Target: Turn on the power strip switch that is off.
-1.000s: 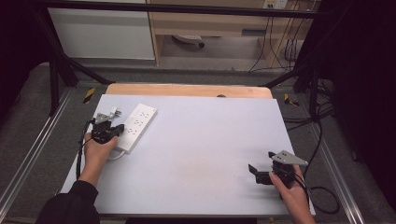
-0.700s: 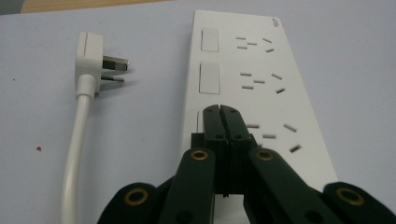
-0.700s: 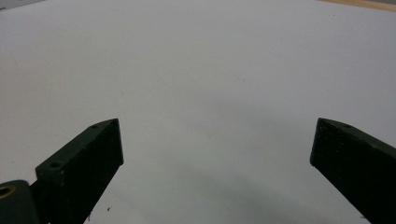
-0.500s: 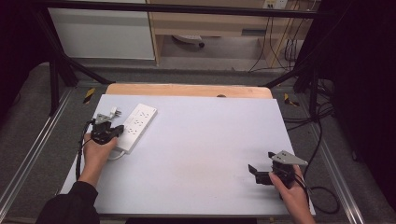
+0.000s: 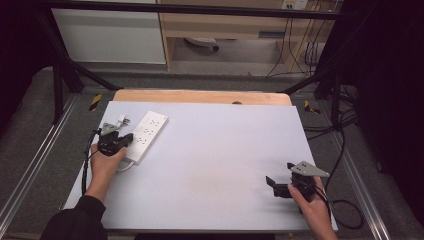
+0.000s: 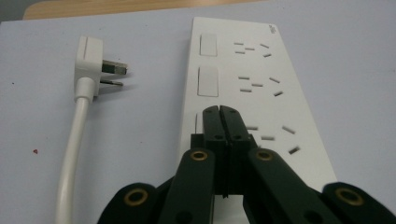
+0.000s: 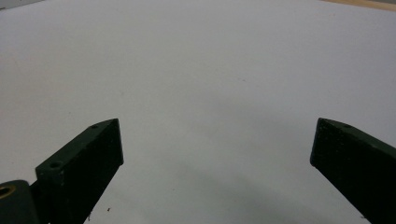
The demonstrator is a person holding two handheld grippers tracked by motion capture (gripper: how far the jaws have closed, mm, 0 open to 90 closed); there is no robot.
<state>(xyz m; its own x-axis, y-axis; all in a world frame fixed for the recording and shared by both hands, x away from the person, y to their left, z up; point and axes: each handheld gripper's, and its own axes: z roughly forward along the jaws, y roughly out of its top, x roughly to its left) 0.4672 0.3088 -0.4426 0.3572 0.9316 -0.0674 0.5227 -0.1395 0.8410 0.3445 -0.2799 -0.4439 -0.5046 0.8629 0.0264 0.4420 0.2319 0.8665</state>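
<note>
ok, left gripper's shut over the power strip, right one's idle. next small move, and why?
Probably open the left gripper and shift it left to the plug. Its jaws are shut with nothing between them, tips over the power strip near its switches, while the plug lies loose beside the strip. The right gripper sits open, far off.

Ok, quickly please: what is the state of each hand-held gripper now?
Left hand-held gripper: shut, empty, tips over the power strip.
Right hand-held gripper: open, empty, above the table.

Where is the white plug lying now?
In the high view the white plug lies at the table's far left, just left of the power strip.
</note>
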